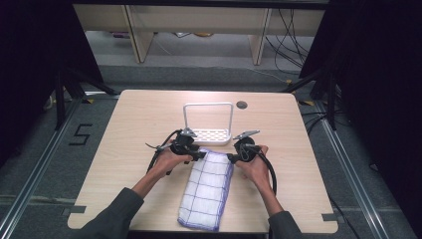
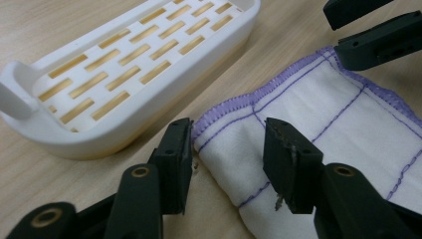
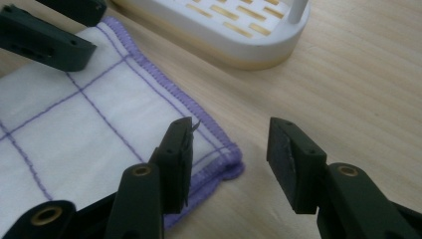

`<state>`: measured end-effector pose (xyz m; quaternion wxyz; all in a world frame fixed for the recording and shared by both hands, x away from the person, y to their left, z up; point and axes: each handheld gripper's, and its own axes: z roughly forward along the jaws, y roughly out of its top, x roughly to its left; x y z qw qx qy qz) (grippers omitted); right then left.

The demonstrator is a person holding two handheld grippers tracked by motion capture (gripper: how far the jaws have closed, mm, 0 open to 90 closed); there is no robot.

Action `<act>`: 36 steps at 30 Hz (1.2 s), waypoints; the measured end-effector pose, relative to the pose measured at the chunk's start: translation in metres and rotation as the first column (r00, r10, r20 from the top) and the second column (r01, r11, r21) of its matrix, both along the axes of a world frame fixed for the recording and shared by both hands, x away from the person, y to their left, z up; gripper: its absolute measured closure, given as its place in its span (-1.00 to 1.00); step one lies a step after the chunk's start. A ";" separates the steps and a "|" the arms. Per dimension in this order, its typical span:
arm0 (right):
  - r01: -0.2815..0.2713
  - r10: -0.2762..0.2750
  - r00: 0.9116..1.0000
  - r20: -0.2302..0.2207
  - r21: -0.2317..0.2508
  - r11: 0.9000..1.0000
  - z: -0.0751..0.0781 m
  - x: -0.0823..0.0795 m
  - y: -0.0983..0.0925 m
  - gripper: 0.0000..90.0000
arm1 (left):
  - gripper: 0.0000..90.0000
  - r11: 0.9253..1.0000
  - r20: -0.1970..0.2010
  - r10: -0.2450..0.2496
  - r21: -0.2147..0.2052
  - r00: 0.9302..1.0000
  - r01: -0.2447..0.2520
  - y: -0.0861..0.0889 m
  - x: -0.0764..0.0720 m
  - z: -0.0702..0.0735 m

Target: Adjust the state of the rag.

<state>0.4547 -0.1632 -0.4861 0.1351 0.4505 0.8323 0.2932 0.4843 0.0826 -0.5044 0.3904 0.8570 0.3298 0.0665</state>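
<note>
A folded white cloth [image 1: 208,189] with purple grid lines and purple hem lies lengthwise on the table's near half. My left gripper [image 1: 201,155] is at its far left corner and my right gripper [image 1: 231,158] at its far right corner. In the left gripper view, the left gripper [image 2: 229,149] stands open astride the cloth [image 2: 323,114] corner, one jaw on bare wood, one over the fabric. In the right gripper view, the right gripper [image 3: 229,149] is open too, one jaw over the cloth [image 3: 59,129] hem, the other above wood.
A white slotted rack [image 1: 209,133] with a tall loop handle stands just beyond the cloth, close to both grippers; it appears as the rack [image 2: 134,55] and the rack [image 3: 234,25]. The wooden table [image 1: 139,119] has a cable hole [image 1: 242,105] at the back.
</note>
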 end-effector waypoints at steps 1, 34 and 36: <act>0.004 -0.004 1.000 -0.006 0.003 1.000 0.000 0.000 0.001 0.20 | 0.22 1.000 0.004 -0.002 0.003 1.000 0.002 -0.001 0.000 -0.001; -0.086 0.086 0.996 0.012 0.067 0.994 -0.010 0.003 0.002 0.93 | 0.87 0.998 0.034 -0.055 0.022 0.998 0.054 0.008 -0.008 0.002; -0.090 0.089 0.996 0.023 0.098 0.991 -0.004 0.001 0.002 0.93 | 0.89 0.999 0.039 -0.051 0.011 0.998 0.050 0.011 -0.010 0.007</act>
